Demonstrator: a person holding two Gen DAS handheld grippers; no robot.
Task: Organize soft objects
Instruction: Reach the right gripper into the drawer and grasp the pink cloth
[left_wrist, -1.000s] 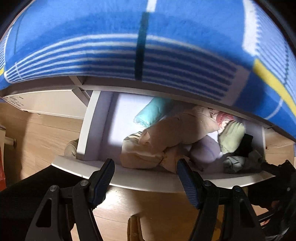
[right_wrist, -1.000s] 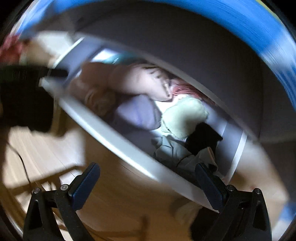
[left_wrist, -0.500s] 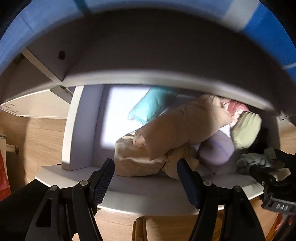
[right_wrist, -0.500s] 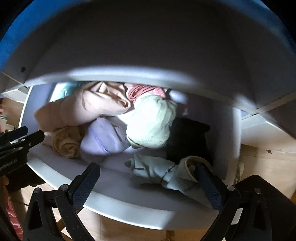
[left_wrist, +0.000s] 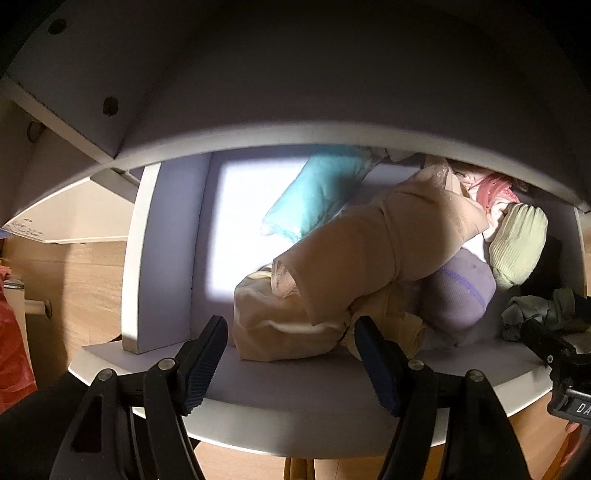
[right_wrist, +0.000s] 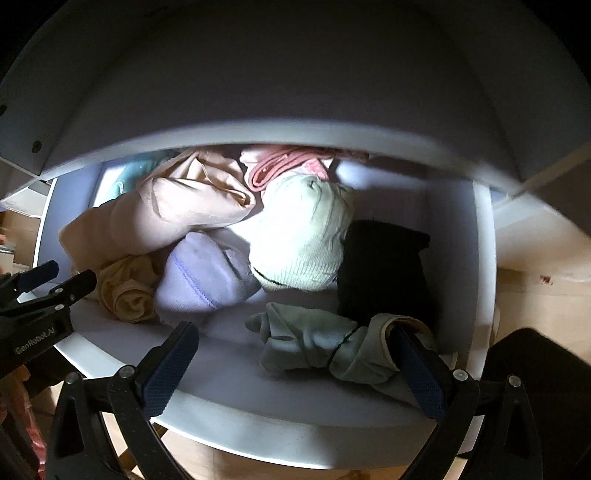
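An open white drawer (left_wrist: 332, 413) holds rolled soft items. My left gripper (left_wrist: 291, 332) hangs over its front left with jaws opening. A cream bundle (left_wrist: 273, 325) lies below and between the fingers, and no pad presses on it. Behind are a long tan roll (left_wrist: 369, 251), a teal roll (left_wrist: 317, 195) and a lavender roll (left_wrist: 458, 291). My right gripper (right_wrist: 295, 336) stands open over a grey-green sock bundle (right_wrist: 314, 343) at the drawer's (right_wrist: 295, 424) front right. A pale green knit roll (right_wrist: 303, 243), a black item (right_wrist: 384, 269) and a yellow roll (right_wrist: 125, 291) lie nearby.
A white panel (left_wrist: 295, 92) overhangs the drawer's back half and hides a pink item (right_wrist: 284, 166) in part. Bare drawer bottom (left_wrist: 240, 221) shows at the left. Wooden floor (left_wrist: 85, 277) lies around. The other gripper (right_wrist: 44, 288) is close at the left.
Both grippers have sunk toward the drawer. The blue blanket has left both views. The right view has rolled level and its blur is gone.
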